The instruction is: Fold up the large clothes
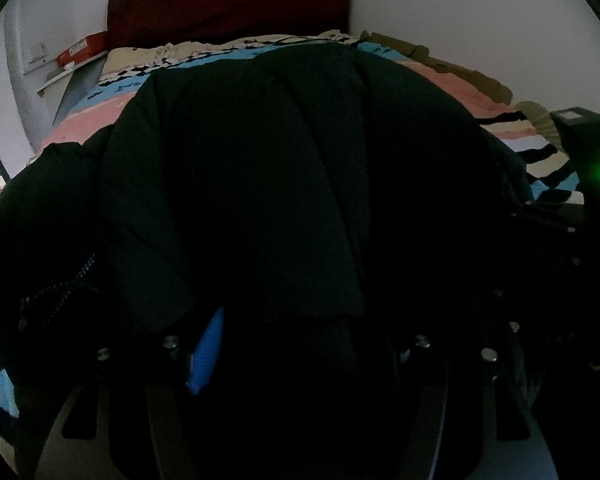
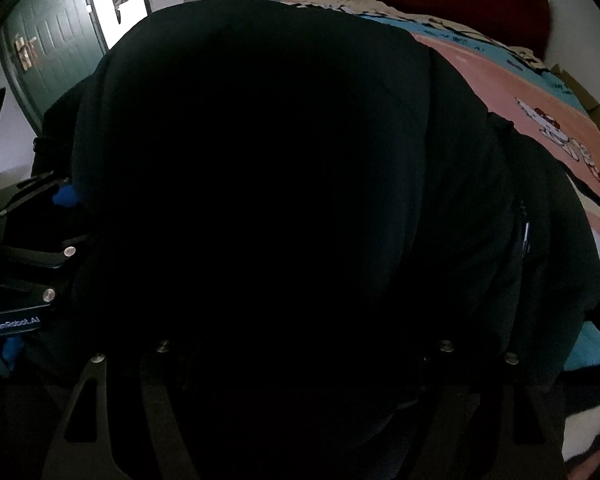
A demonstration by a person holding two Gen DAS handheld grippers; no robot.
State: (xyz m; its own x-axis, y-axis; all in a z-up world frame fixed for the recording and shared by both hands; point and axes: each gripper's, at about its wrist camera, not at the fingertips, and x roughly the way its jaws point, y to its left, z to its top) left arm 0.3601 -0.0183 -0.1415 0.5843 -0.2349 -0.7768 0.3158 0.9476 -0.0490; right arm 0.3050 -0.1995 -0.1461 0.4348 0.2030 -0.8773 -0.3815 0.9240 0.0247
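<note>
- The left gripper (image 1: pixel 288 364) is seen pressed into a black jacket (image 1: pixel 260 184); only one blue finger pad (image 1: pixel 207 354) shows beside the cloth, and whether the fingers are together or apart cannot be told.
- The right gripper (image 2: pixel 300 364) is buried under the same black jacket (image 2: pixel 268 168), its fingers hidden, so their state cannot be told either.
- At the left edge of the right wrist view, the other gripper's black body is seen, marked "GenRobot.AI" (image 2: pixel 15 325) in white letters.
- A zip (image 1: pixel 66 286) is visible along the jacket's left side, and a zip pull (image 2: pixel 525 236) on its right.
- The jacket is spread across a bed cover (image 1: pixel 464 88) banded in pink, blue and cream, printed with a cartoon figure (image 2: pixel 560 140).
- A dark red headboard (image 1: pixel 228 4) is seen against the white wall.
- A red box (image 1: pixel 82 50) rests on a shelf (image 1: pixel 66 76) beside the bed; its writing cannot be read.
- A green door (image 2: pixel 52 48) stands farthest back.
</note>
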